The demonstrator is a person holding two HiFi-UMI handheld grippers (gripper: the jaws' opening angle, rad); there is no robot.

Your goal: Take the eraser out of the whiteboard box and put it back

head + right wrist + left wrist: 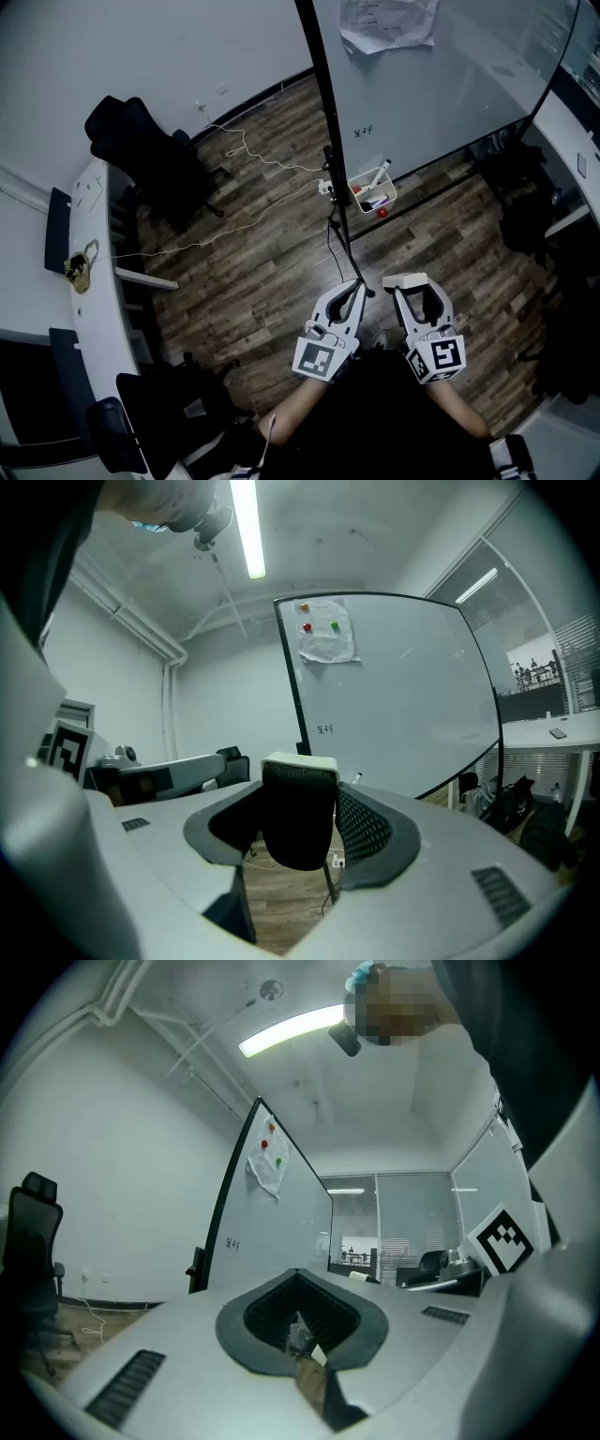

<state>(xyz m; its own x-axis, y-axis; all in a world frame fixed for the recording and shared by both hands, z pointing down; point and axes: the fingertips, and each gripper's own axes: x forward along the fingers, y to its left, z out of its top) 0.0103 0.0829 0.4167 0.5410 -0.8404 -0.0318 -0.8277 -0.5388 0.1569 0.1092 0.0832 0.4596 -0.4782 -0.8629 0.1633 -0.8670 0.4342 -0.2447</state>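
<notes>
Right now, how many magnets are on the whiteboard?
3, all on the paper sheet high on the whiteboard: top magnet, red magnet below it, green magnet to the right. None elsewhere.

The floor (262, 272) is matt, grainy wood planking; the whiteboard (441, 84) is smooth and glossy. The eraser (298, 817) pairs white plastic with dark felt.

Dim room, cool cast, fisheye all round.

Head view's murky: the wood floor (262, 272) and corners sink into shadow, and the whiteboard (441, 84) is the one pale patch. Both gripper views run brighter, lit from above by a ceiling tube light (291, 1030) that blows out white. Straight lines bow, black vignette rings the frames, and the right gripper (300, 794) goes soft close to the lens.
</notes>
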